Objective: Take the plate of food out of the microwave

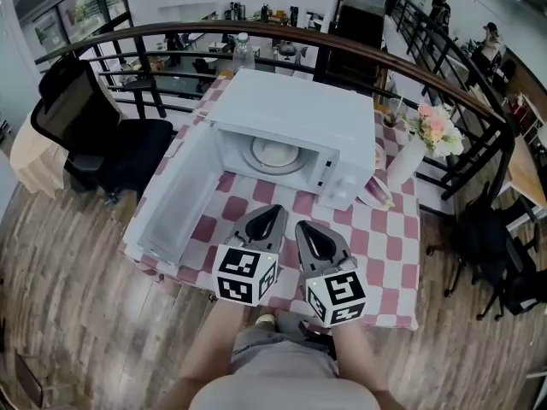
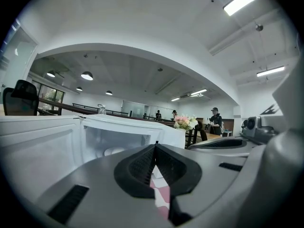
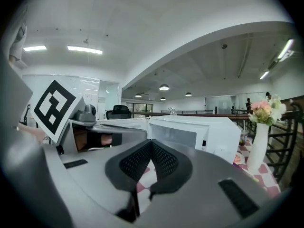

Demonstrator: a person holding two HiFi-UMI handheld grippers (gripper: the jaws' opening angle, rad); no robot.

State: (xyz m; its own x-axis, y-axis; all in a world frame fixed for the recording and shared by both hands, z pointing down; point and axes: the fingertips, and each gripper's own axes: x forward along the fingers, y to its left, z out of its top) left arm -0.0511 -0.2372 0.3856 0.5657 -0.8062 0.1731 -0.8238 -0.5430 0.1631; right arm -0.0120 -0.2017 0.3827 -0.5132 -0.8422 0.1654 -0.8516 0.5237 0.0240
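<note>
A white microwave stands on the chequered table with its door swung wide open to the left. A white plate lies inside its cavity; what is on it cannot be made out. My left gripper and right gripper hover side by side over the table's near part, short of the opening, both shut and empty. In the left gripper view the shut jaws face the open cavity. In the right gripper view the shut jaws point at the microwave, with the left gripper alongside.
A pink-and-white chequered cloth covers the table. A white vase of pink flowers stands right of the microwave, and a dish lies by its right front corner. A water bottle stands behind. A black office chair is at the left, before a curved railing.
</note>
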